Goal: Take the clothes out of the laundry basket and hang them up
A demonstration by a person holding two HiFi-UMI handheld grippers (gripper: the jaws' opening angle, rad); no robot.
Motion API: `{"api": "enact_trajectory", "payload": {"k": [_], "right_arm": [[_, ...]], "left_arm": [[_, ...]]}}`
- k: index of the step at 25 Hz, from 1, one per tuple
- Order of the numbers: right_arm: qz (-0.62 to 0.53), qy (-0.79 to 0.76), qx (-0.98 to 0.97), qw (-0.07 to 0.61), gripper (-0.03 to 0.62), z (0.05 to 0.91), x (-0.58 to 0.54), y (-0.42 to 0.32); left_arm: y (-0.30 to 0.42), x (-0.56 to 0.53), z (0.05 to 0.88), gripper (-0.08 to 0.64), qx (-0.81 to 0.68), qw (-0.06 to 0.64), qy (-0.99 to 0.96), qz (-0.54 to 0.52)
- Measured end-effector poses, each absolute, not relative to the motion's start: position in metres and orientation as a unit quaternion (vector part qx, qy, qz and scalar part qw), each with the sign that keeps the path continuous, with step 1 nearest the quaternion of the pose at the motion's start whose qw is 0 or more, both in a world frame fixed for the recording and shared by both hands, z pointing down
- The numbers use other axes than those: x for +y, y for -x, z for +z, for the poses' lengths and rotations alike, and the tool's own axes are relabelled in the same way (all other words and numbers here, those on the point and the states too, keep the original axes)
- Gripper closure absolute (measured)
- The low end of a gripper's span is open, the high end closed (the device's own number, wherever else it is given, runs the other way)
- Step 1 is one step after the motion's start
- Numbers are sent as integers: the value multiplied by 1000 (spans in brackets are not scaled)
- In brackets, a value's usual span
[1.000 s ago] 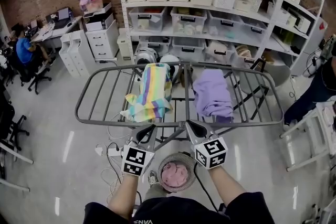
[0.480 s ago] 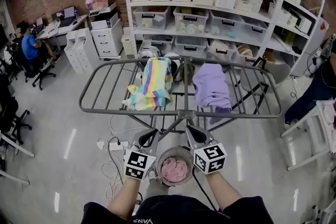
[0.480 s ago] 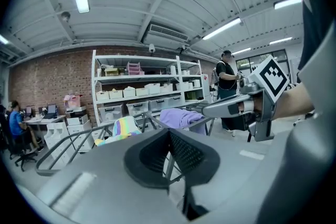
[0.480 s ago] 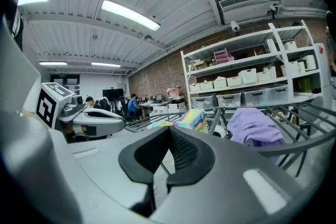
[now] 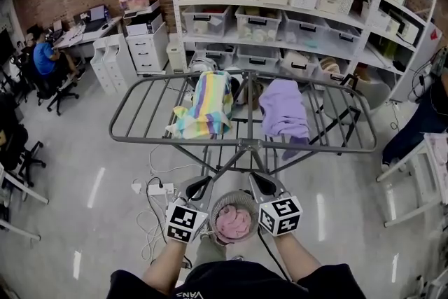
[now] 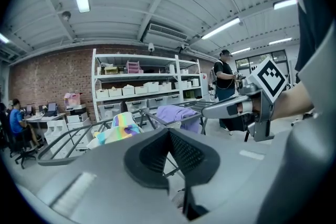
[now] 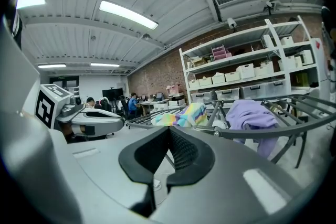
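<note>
Left gripper (image 5: pixel 204 181) and right gripper (image 5: pixel 254 178) both closed, empty

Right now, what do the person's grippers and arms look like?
Both the left grey plastic gripper and right grey plastic gripper taper to black textured fingers; each carries a white cube with black square markers. The person wears a dark short-sleeved top.

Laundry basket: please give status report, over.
Left gripper and right gripper shut, empty, either side of laundry basket. Pink garment inside, not yet taken. Nothing blocks it.
</note>
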State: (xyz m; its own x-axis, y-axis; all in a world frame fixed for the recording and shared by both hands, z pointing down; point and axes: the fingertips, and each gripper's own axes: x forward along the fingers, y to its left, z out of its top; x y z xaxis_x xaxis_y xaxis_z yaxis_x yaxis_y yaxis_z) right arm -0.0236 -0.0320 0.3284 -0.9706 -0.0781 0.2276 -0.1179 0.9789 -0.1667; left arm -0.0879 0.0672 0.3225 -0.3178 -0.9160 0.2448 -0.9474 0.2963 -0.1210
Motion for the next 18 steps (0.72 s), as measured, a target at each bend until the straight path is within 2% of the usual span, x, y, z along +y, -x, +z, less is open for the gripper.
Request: {"api": "enact_trajectory", "payload": {"k": [18], "right_arm": [[97, -55, -987, 113, 588, 336, -29, 13]], "left_arm": [[72, 71, 333, 558, -801, 69, -582, 122]]}}
